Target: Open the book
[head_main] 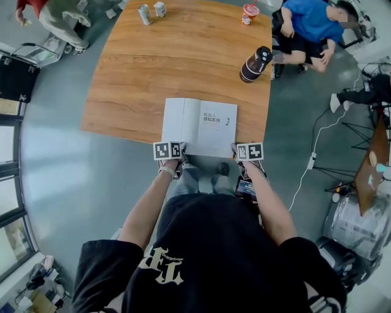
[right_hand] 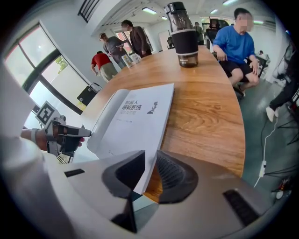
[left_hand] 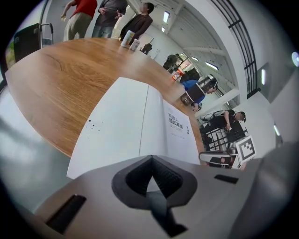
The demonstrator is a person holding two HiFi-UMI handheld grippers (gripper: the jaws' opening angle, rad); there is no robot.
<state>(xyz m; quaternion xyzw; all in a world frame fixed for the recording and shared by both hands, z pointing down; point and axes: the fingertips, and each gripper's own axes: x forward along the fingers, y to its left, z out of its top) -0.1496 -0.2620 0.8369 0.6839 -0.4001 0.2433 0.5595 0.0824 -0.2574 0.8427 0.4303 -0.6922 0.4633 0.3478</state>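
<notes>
A white book (head_main: pixel 201 125) lies on the wooden table (head_main: pixel 177 55), its near edge hanging over the table's front edge. Its wide left leaf lies flat, and the right leaf (right_hand: pixel 135 121) shows a printed title. My left gripper (head_main: pixel 179 147) is at the book's near left corner; in the left gripper view (left_hand: pixel 150 163) the pad tips meet over the white edge, shut on it. My right gripper (head_main: pixel 236 150) is at the near right corner. In the right gripper view (right_hand: pixel 148 170) that corner stands between the two pads, with a gap still showing.
A dark bottle (head_main: pixel 255 64) stands near the table's right edge, beyond the book. Two cans (head_main: pixel 145 13) and a red cup (head_main: pixel 250 12) sit at the far end. A person in blue (head_main: pixel 308 27) sits at the far right, and others stand at the far left.
</notes>
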